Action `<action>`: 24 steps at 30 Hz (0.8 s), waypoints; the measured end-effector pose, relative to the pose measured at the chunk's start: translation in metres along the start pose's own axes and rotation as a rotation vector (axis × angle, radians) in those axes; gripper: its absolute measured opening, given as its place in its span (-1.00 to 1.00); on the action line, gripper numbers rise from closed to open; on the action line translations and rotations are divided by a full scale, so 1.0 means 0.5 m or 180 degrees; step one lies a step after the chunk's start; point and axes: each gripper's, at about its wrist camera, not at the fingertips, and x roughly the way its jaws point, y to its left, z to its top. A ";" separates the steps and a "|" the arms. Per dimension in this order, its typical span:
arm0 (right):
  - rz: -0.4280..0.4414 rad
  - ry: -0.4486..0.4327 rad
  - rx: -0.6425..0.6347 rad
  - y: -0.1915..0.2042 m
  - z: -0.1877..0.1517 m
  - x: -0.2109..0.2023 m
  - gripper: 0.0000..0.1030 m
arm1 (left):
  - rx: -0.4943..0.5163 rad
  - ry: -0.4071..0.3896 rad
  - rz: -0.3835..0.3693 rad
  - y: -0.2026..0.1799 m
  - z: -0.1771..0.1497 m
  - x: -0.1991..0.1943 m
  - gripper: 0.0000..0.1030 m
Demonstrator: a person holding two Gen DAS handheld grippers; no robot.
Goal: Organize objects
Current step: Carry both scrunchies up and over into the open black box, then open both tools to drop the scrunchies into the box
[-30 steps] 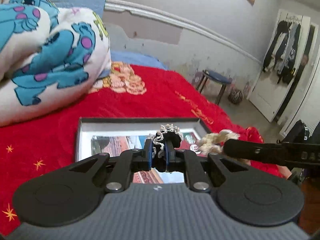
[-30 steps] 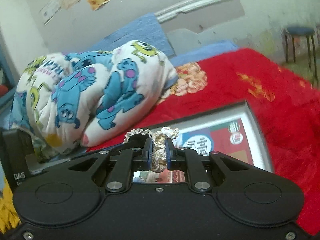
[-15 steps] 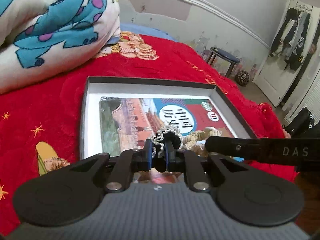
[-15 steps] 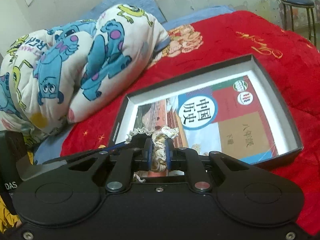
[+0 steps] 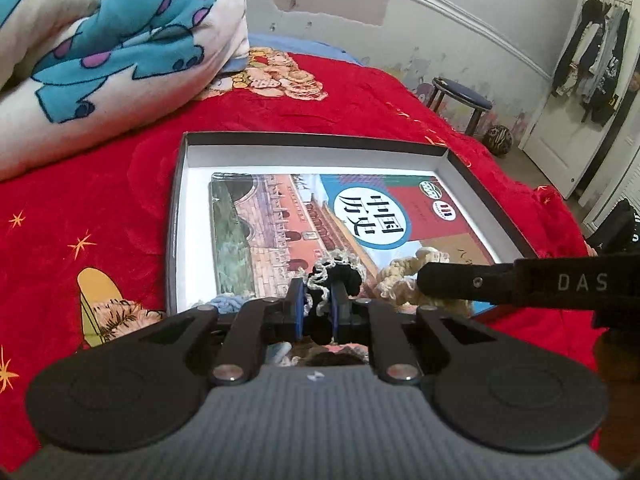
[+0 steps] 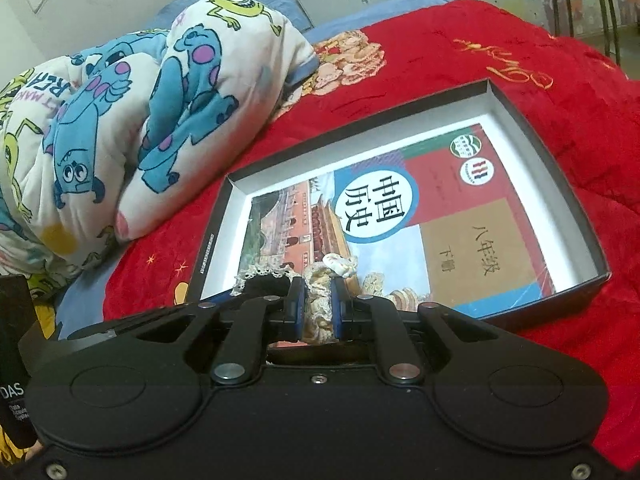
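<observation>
Two scrunchies poised over the box on the bed

The left tool (image 5: 319, 305) is clamped on a black scrunchie (image 5: 336, 276) and the right tool (image 6: 319, 307) on a cream lace scrunchie (image 6: 318, 304), both low over the near end of the open box (image 6: 516, 114), above the textbook (image 6: 448, 216) lying inside, probably to be dropped there; whether either touches the cover is unclear.
</observation>
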 end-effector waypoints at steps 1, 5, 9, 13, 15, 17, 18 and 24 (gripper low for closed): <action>0.0004 0.0009 0.0003 0.000 -0.001 0.002 -0.74 | -0.0004 -0.0001 0.0007 0.001 0.000 0.000 -0.68; -0.0017 0.0025 -0.0020 0.001 -0.002 0.009 -0.74 | -0.0005 0.0002 0.0004 0.002 0.001 -0.001 -0.67; -0.0036 0.0038 -0.0024 0.001 -0.004 0.016 -0.74 | -0.0010 0.0028 -0.0008 0.004 0.000 0.002 -0.66; -0.0042 0.0056 -0.0027 0.001 -0.005 0.021 -0.74 | -0.0013 0.0039 -0.0005 0.006 0.000 0.004 -0.64; -0.0039 0.0063 -0.0032 0.002 -0.005 0.023 -0.74 | -0.0012 0.0050 -0.0007 0.006 0.001 0.005 -0.60; -0.0034 0.0069 -0.0038 0.003 -0.005 0.025 -0.74 | -0.0009 0.0064 -0.0030 0.007 0.000 0.005 -0.52; -0.0032 0.0072 -0.0037 0.003 -0.004 0.025 -0.74 | -0.0008 0.0070 -0.0043 0.007 0.000 0.005 -0.37; 0.0004 0.0057 -0.0006 -0.001 -0.006 0.023 -0.67 | -0.0022 0.0071 -0.0070 0.013 0.003 -0.002 -0.07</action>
